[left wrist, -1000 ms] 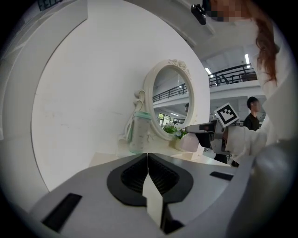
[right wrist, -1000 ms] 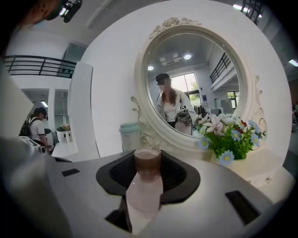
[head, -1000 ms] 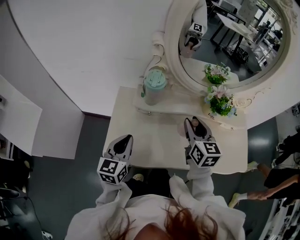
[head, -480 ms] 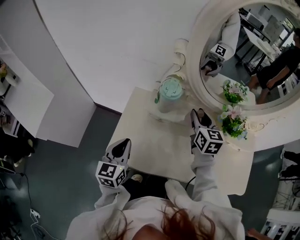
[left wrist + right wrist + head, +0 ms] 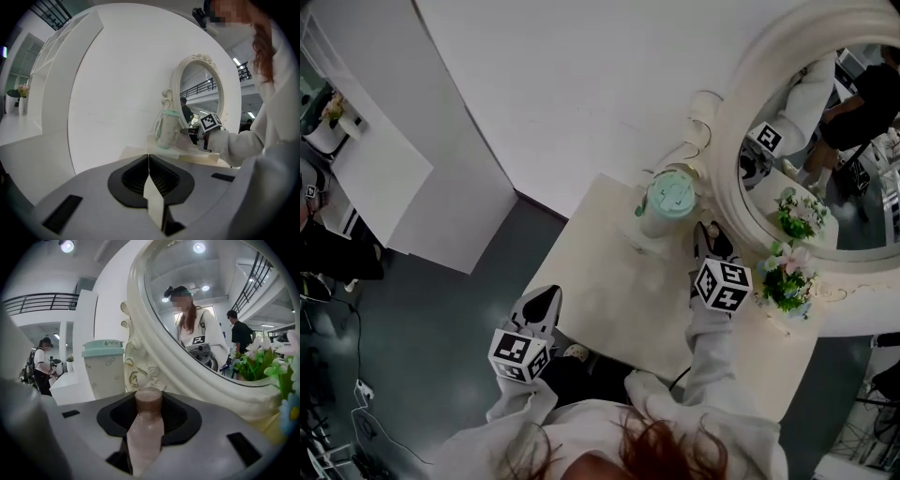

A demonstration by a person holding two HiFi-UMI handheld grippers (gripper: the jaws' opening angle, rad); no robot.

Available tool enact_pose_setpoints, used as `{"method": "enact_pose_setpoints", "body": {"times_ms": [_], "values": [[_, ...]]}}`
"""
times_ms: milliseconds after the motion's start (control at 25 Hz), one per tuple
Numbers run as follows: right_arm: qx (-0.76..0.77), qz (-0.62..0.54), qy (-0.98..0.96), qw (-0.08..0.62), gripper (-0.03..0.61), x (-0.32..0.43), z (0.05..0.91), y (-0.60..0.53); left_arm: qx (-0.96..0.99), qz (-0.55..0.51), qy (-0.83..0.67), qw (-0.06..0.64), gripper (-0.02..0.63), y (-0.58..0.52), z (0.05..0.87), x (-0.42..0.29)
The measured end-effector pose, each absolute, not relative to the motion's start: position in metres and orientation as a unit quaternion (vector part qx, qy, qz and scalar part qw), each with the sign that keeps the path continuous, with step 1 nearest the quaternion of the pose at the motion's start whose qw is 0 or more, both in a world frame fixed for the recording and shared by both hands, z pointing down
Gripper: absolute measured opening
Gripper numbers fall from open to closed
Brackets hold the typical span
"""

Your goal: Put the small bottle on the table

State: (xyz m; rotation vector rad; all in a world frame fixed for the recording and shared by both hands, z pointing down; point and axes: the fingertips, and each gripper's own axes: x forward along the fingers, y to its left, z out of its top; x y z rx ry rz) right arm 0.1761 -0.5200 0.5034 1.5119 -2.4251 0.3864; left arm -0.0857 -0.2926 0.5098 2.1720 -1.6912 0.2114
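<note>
My right tool (image 5: 712, 242), clamped on the small bottle (image 5: 145, 439), has moved deeper over the worktop (image 5: 600, 291) toward the mirror (image 5: 211, 310); set-down looks near; left tool (image 5: 149, 180) closed, empty.

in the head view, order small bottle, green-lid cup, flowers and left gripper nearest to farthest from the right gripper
1. small bottle: held by the right gripper.
2. green-lid cup, ahead-left, and flowers, right: too close to call.
3. left gripper: far back-left.
</note>
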Motion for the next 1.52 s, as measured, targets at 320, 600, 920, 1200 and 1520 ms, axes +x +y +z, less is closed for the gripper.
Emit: {"method": "enact_pose_setpoints", "body": {"times_ms": [320,600,920,1200,1520], "values": [[0.528,0.112,-0.833,0.124,0.152,0.176,0.516,-0.533,0.755,0.078,-0.618,0.203,0.017,-0.285,0.516,-0.087],[0.536,0.107,-0.832,0.092,0.153,0.173,0.514,-0.535,0.758,0.08,-0.614,0.207,0.017,-0.288,0.517,-0.085],[0.519,0.112,-0.842,0.092,0.22,0.167,0.515,-0.529,0.778,0.079,-0.593,0.193,0.017,-0.295,0.51,-0.07],[0.54,0.116,-0.829,0.085,0.282,0.183,0.514,-0.509,0.794,0.075,-0.575,0.183,0.017,-0.297,0.505,-0.067],[0.577,0.144,-0.803,0.041,0.281,0.207,0.5,-0.469,0.828,0.068,-0.529,0.171,0.017,-0.305,0.499,-0.05]]}}
